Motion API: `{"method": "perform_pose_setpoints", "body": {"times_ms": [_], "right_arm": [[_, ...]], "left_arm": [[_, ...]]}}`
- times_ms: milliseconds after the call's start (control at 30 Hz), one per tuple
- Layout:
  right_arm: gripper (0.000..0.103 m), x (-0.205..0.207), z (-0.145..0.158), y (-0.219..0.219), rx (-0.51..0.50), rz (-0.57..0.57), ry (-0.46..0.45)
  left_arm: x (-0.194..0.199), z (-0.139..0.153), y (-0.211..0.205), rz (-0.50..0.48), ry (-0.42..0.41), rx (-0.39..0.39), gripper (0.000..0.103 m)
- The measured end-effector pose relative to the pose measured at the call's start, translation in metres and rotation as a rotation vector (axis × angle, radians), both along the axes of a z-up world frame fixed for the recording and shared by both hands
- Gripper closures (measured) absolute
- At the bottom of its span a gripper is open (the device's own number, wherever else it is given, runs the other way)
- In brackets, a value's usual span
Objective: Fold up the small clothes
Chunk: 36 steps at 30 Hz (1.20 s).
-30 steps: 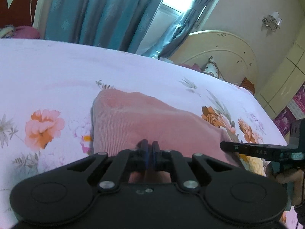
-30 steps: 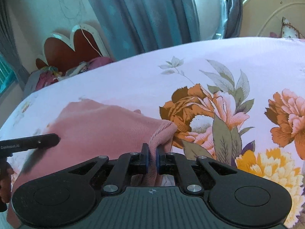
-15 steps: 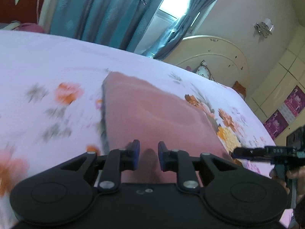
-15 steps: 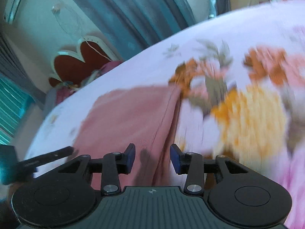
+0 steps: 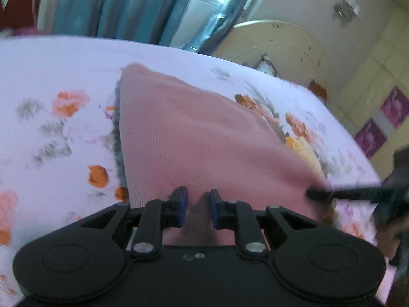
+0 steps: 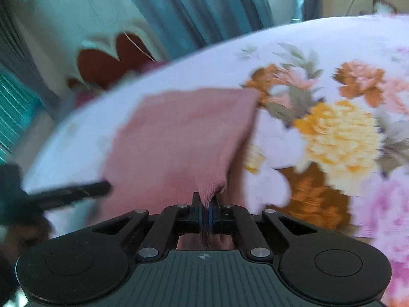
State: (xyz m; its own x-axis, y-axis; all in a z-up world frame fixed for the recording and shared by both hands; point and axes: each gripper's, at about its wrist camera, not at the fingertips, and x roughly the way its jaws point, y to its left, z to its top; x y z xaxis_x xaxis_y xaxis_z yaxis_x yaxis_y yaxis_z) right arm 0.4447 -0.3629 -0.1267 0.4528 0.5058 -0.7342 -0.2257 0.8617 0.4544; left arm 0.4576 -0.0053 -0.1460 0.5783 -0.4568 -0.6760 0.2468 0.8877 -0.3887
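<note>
On a floral-sheeted bed (image 5: 64, 58), a pink ribbed garment (image 5: 194, 133) lies flat, its long axis running away from both cameras. At the garment's near left corner the left hand-held gripper (image 5: 198, 204) stands slightly spread over the cloth, its jaws just easing closer, the pads not seen pressing anything. At the near right corner the right hand-held gripper (image 6: 204, 208) has just snapped together and pinches a bunched fold of the hem – the nearer, readier hand for carrying the near edge toward the garment's far end – likely the next fold
</note>
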Motion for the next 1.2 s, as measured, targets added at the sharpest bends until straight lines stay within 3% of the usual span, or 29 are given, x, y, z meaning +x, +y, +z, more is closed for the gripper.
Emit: {"method": "perform_pose_setpoints", "body": {"times_ms": [67,167,200,267,400,467,500,533,600,800,900,967,1000,1133,1200], "right_arm": [[0.100,-0.001,-0.015,0.001,0.023,-0.022,0.023],[0.096,-0.007,0.005,-0.005,0.021,-0.087,-0.013],[0.078,-0.013,0.015,-0.007,-0.001,-0.112,-0.060],[0.067,-0.021,0.036,-0.004,-0.044,-0.121,-0.170],[0.067,-0.016,0.041,0.040,-0.072,0.008,-0.252],[0.067,-0.016,0.026,0.064,-0.177,0.087,-0.283],[0.069,-0.013,0.011,0.073,-0.252,0.112,-0.249],[0.076,-0.012,-0.003,0.074,-0.291,0.119,-0.228],[0.076,-0.015,-0.003,0.066,-0.256,0.106,-0.240],[0.076,-0.014,0.004,0.067,-0.288,0.132,-0.226],[0.075,-0.011,0.020,0.054,-0.222,0.062,-0.257],[0.046,-0.003,0.026,0.044,-0.164,-0.011,-0.269],[0.025,0.002,0.028,0.037,-0.126,-0.038,-0.267],[0.025,0.024,0.023,0.019,-0.022,-0.065,-0.187],[0.026,0.032,0.016,0.011,0.033,-0.074,-0.142]], "left_arm": [[0.001,-0.001,0.006,0.031,0.019,-0.035,0.086],[-0.014,0.016,0.012,0.006,-0.012,-0.044,0.086],[-0.021,0.021,0.015,0.006,-0.026,-0.046,0.086],[-0.026,0.024,0.017,0.011,-0.042,-0.031,0.086],[-0.021,0.003,0.004,-0.018,0.029,-0.011,0.086],[-0.024,-0.005,-0.004,-0.036,0.070,-0.006,0.086],[-0.026,-0.008,-0.007,-0.043,0.083,0.004,0.086],[-0.028,-0.009,-0.008,-0.047,0.086,0.017,0.086],[-0.032,-0.008,-0.009,-0.045,0.084,0.025,0.086],[-0.035,0.016,-0.010,-0.013,0.012,0.120,0.082],[-0.028,0.026,-0.013,0.006,-0.036,0.195,0.069],[-0.022,0.030,-0.015,0.026,-0.061,0.214,0.046],[-0.020,0.033,-0.016,0.046,-0.072,0.240,0.046],[-0.012,0.043,-0.013,0.069,-0.080,0.207,0.045],[-0.007,0.042,-0.014,0.075,-0.077,0.238,0.044]]}}
